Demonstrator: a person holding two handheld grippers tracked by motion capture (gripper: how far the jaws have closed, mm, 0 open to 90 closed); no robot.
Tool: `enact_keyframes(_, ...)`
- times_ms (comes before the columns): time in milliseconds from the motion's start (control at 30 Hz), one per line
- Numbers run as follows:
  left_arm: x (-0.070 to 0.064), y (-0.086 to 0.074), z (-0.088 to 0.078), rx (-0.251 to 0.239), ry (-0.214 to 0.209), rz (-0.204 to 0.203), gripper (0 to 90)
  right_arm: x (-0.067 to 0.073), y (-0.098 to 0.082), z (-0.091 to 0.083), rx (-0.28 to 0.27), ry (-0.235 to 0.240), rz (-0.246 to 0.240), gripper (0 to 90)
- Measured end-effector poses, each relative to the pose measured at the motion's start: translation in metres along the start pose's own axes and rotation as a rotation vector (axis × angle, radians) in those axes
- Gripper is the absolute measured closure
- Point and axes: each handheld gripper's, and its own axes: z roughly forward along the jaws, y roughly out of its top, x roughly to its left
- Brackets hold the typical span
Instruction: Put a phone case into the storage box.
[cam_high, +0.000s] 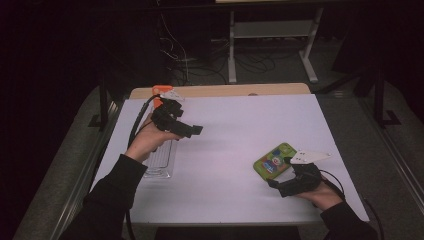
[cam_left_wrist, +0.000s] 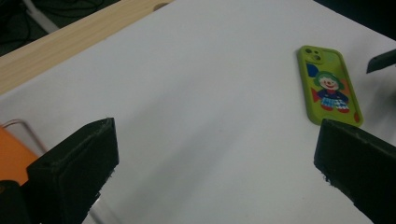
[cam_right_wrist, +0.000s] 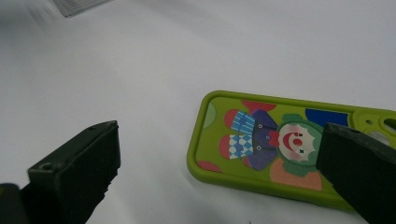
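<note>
A lime-green phone case printed with a clown figure (cam_high: 274, 160) was seen lying flat on the white-covered table (cam_high: 235, 135), on its right half and near the front edge. In the right gripper view the same case (cam_right_wrist: 261, 154) was shown face up, with the clown's head toward the camera-cutout end. The right gripper (cam_high: 281, 186) was held just beside the case's near edge, low over the table, with a grey three-cornered plate on top of it. Its jaws were spread wide and nothing was held between them; in the right gripper view one jaw was seen over bare table to the side of the case and the other overlapping the case's cutout end. Whether that jaw was touching the case could not be told.

The left gripper (cam_high: 192, 131) was held up over the left half of the table, well apart from the case, and was pointed toward the table's middle. Its jaws were likewise released and wide apart, with only bare white table between them in the left gripper view, where the case (cam_left_wrist: 329, 86) was seen farther off.

A clear ribbed plastic tray (cam_high: 159, 160) lay on the table under the left hand (cam_high: 147, 140). An orange object (cam_high: 161, 92) was seen at the table's far left corner, beside a bare wooden strip (cam_high: 225, 90) along the far edge.
</note>
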Motion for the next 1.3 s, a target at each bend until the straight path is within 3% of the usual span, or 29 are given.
enact_keyframes(267, -0.028, -0.022, 0.015, 0.010, -0.033, 0.076, 0.0, 0.002, 0.002, 0.002, 0.006, 0.007, -0.008, 0.0)
enact_keyframes(367, -0.038, -0.034, 0.020, 0.000, -0.062, 0.069, 0.0, 0.002, 0.002, 0.002, 0.005, 0.004, -0.012, 0.0)
enact_keyframes(500, -0.047, -0.048, 0.026, 0.029, -0.085, 0.099, 0.0, 0.003, 0.003, 0.002, 0.009, -0.001, -0.005, 0.0)
enact_keyframes(700, -0.064, -0.071, 0.038, 0.027, -0.108, 0.118, 0.0, 0.004, 0.005, 0.002, 0.018, -0.009, 0.002, 0.0)
enact_keyframes(800, -0.068, -0.081, 0.046, 0.005, -0.111, 0.117, 0.0, 0.003, 0.006, 0.004, 0.020, -0.019, 0.003, 0.0)
enact_keyframes(900, -0.074, -0.089, 0.055, 0.035, -0.116, 0.129, 0.0, 0.004, 0.009, 0.004, 0.026, -0.018, 0.023, 0.0)
enact_keyframes(1133, -0.073, -0.090, 0.058, 0.046, -0.125, 0.158, 0.0, 0.005, 0.020, 0.006, 0.067, -0.031, 0.068, 0.0)
enact_keyframes(1300, -0.072, -0.091, 0.060, 0.046, -0.137, 0.139, 0.0, 0.003, 0.031, 0.011, 0.099, -0.039, 0.076, 3.5)
